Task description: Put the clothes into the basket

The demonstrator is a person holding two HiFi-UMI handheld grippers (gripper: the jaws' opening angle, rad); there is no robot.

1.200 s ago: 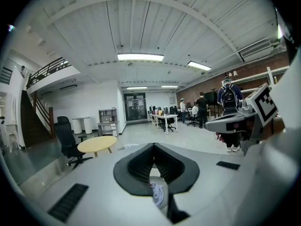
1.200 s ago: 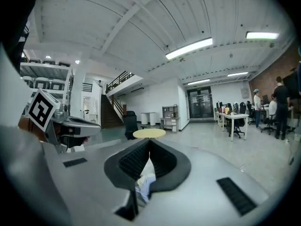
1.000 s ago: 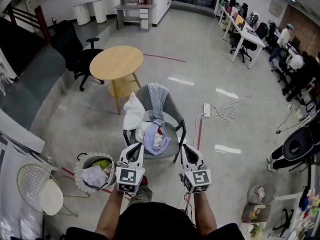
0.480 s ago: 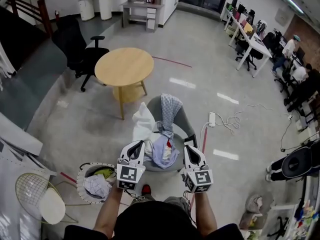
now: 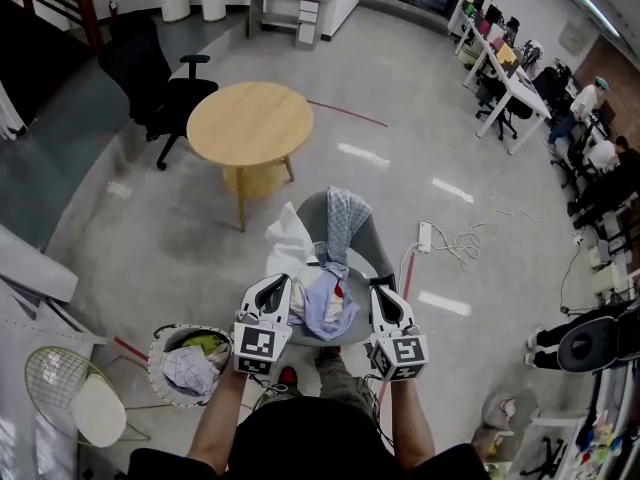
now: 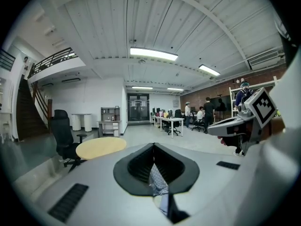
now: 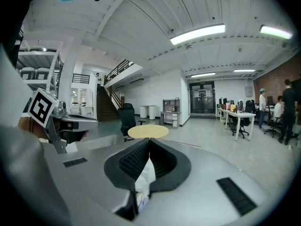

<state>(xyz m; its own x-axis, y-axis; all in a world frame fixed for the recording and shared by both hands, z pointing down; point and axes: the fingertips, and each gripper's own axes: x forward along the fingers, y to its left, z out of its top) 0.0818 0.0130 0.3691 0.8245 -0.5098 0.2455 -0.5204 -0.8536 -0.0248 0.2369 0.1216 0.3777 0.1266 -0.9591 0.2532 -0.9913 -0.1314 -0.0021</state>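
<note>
Open office, glossy grey floor (image 5: pixel 150 238), round table (image 5: pixel 250 123) behind. Clothes (image 5: pixel 322 296) heaped on grey chair (image 5: pixel 373 244), more in basket (image 5: pixel 152 358) left of it. Left gripper (image 5: pixel 272 282) and right gripper (image 5: pixel 381 290) fingers closed, empty. Chair seat mostly hidden.

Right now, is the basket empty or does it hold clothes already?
Not empty: the basket holds a pale checked cloth and a yellow-green garment.
</note>
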